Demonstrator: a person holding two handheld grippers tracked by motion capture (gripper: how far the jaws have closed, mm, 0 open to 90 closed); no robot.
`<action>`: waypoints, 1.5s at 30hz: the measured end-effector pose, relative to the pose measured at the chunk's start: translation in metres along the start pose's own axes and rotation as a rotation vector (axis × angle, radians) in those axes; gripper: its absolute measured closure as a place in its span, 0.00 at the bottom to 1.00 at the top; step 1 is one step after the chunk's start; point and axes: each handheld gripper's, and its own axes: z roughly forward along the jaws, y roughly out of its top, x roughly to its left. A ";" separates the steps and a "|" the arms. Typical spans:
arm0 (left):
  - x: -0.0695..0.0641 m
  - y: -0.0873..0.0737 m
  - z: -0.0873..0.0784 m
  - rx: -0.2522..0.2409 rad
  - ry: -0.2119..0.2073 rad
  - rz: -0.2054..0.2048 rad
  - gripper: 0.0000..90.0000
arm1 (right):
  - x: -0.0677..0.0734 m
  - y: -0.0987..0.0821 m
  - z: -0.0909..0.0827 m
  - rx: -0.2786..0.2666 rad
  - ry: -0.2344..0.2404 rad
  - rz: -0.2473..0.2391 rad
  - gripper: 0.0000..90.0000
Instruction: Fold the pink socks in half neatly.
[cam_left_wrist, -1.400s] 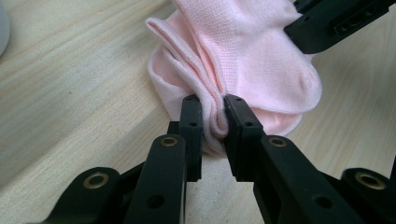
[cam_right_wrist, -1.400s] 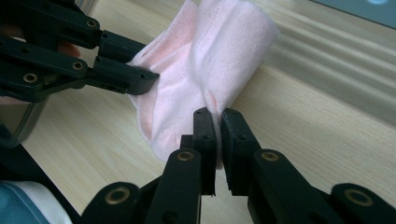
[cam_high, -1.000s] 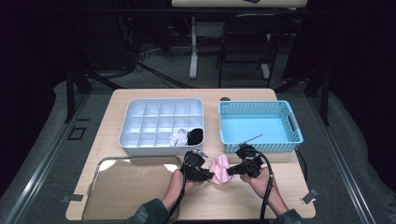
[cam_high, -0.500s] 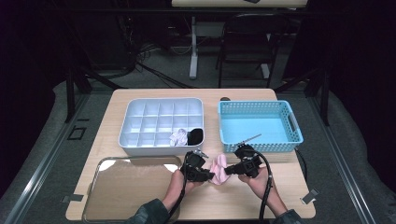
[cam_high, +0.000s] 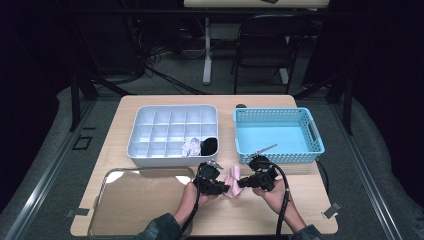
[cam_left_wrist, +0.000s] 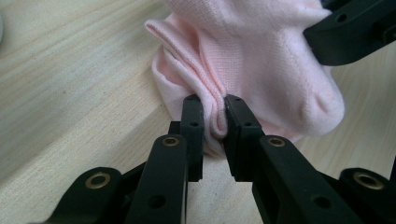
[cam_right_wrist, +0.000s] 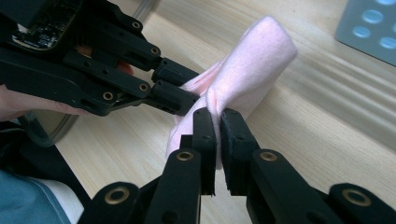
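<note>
A pale pink sock (cam_high: 232, 180) lies bunched on the wooden table between my two grippers. My left gripper (cam_high: 222, 188) comes in from the left and is shut on a fold of the pink sock (cam_left_wrist: 261, 60), which bulges between its pads (cam_left_wrist: 194, 116). From the right, my right gripper (cam_high: 241, 183) is shut on another edge of the pink sock (cam_right_wrist: 252, 65). Both sets of jaws pinch cloth close together. In the right gripper view the left gripper (cam_right_wrist: 180, 88) shows just beyond my own jaws.
A grey compartment tray (cam_high: 150, 125) behind the hands holds a whitish bundle (cam_high: 190, 146) and a black bundle (cam_high: 209, 145) in its front cells. A blue basket (cam_high: 315, 135) with a thin stick stands at the back right. A shiny metal tray (cam_high: 140, 197) lies front left.
</note>
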 end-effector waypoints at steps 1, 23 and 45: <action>0.000 0.000 0.000 0.000 0.000 0.000 0.88 | 0.001 0.000 0.001 -0.004 0.007 0.001 0.95; 0.004 0.000 -0.002 0.009 -0.018 -0.012 0.83 | 0.007 -0.002 0.021 0.071 -0.020 -0.046 0.95; 0.011 0.010 -0.022 -0.041 0.010 -0.041 0.51 | 0.009 -0.001 0.030 0.092 -0.034 -0.048 0.94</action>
